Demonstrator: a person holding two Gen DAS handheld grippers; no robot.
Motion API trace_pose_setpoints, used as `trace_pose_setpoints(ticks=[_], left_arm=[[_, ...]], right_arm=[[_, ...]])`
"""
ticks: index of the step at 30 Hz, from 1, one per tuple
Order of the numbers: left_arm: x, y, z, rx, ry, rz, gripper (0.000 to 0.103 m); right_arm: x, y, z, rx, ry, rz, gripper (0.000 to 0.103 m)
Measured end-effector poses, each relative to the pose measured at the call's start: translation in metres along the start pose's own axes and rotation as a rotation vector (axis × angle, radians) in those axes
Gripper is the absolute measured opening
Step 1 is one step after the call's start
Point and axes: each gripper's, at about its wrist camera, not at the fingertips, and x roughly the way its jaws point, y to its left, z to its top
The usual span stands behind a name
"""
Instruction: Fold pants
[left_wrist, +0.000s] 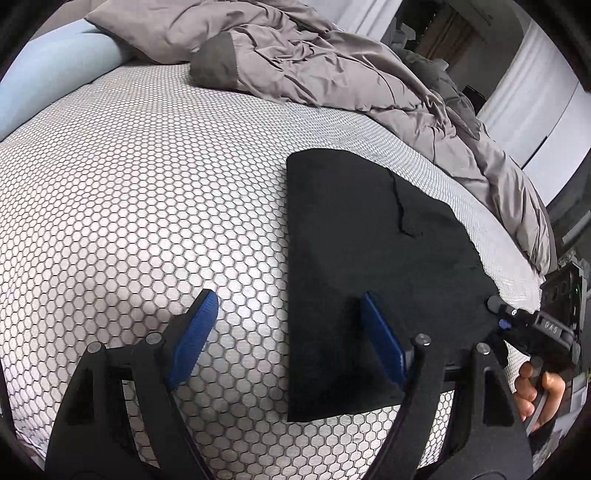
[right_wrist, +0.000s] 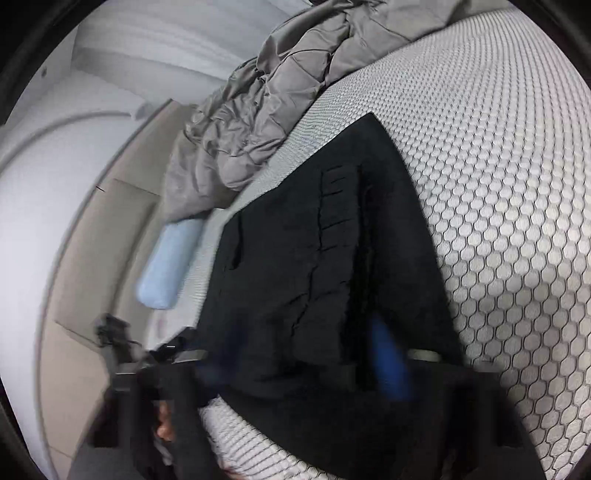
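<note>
The black pants (left_wrist: 369, 258) lie folded on the bed (left_wrist: 147, 184). The left tool (left_wrist: 288, 332) hovers low with fingers spread, one over the pants' edge. The right tool (right_wrist: 295, 369) is too blurred to tell its state.

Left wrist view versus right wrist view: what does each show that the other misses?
Only the left wrist view shows the left gripper open above the sheet, beside the right gripper at the pants' edge. Only the right wrist view shows the beige floor beside the bed, though blurred. Both share the folded black pants, honeycomb sheet, grey duvet and blue pillow.
</note>
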Motion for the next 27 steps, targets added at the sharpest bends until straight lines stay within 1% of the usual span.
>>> trace_pose_setpoints(ticks=[1,2,3,6,8,9,10,11,12,13,14,15,17,18,19,20,21,22,23,24,25,27], left_arm=[[-0.001,0.003,0.001,-0.003,-0.003,-0.004,0.077],[-0.003,0.002,0.001,-0.004,-0.007,-0.009,0.077],[-0.006,0.001,0.002,-0.002,-0.011,-0.012,0.077],[-0.018,-0.003,0.003,0.011,-0.031,-0.018,0.077],[-0.022,-0.008,0.003,0.024,-0.034,-0.018,0.077],[-0.022,-0.011,0.003,0.035,-0.033,-0.012,0.077],[-0.022,-0.015,0.002,0.049,-0.028,-0.006,0.077],[-0.020,-0.020,0.001,0.060,-0.024,-0.003,0.077],[-0.018,-0.024,-0.001,0.082,-0.016,0.003,0.077],[-0.018,-0.027,-0.003,0.095,-0.011,0.011,0.077],[-0.018,-0.030,-0.005,0.110,-0.007,0.021,0.077],[-0.017,-0.036,-0.007,0.132,-0.005,0.029,0.077],[-0.018,-0.043,-0.011,0.158,-0.011,0.027,0.077],[-0.019,-0.048,-0.014,0.182,-0.014,0.019,0.077],[-0.019,-0.053,-0.016,0.199,-0.016,0.014,0.077],[-0.019,-0.057,-0.017,0.217,-0.018,0.010,0.077],[-0.016,-0.063,-0.021,0.245,-0.012,0.009,0.077],[-0.013,-0.068,-0.024,0.268,0.001,0.010,0.077],[-0.009,-0.072,-0.027,0.294,0.019,0.015,0.077],[-0.005,-0.075,-0.030,0.318,0.037,0.029,0.077],[-0.002,-0.077,-0.031,0.331,0.046,0.045,0.077],[-0.004,-0.079,-0.034,0.347,0.044,0.048,0.077]], right_arm=[[-0.001,0.006,-0.002,-0.026,-0.007,-0.021,0.026],[-0.003,0.008,-0.003,-0.036,-0.019,-0.006,0.020],[-0.009,0.014,-0.005,-0.055,-0.032,0.011,0.018],[-0.043,0.045,-0.014,-0.160,-0.114,0.057,0.017],[-0.064,0.055,-0.029,-0.206,-0.153,0.045,0.017],[-0.069,0.053,-0.036,-0.213,-0.161,0.022,0.018],[-0.065,0.048,-0.042,-0.219,-0.158,-0.059,0.018],[-0.053,0.039,-0.045,-0.215,-0.123,-0.165,0.022],[-0.036,0.029,-0.047,-0.203,-0.054,-0.244,0.030],[-0.022,0.017,-0.049,-0.179,0.021,-0.280,0.030],[-0.018,0.015,-0.047,-0.159,0.030,-0.262,0.034],[-0.025,0.016,-0.046,-0.156,0.011,-0.230,0.041],[-0.046,0.024,-0.044,-0.185,-0.076,-0.201,0.051],[-0.056,0.026,-0.044,-0.188,-0.119,-0.190,0.051],[-0.062,0.026,-0.043,-0.179,-0.141,-0.169,0.051],[-0.062,0.025,-0.041,-0.167,-0.138,-0.153,0.051],[-0.058,0.023,-0.041,-0.159,-0.125,-0.146,0.050],[-0.049,0.022,-0.040,-0.162,-0.098,-0.165,0.048],[-0.043,0.022,-0.043,-0.181,-0.067,-0.189,0.029],[-0.034,0.023,-0.044,-0.208,-0.034,-0.220,0.025],[-0.028,0.027,-0.045,-0.237,-0.020,-0.259,0.025],[-0.030,0.028,-0.051,-0.282,-0.008,-0.275,0.023]])
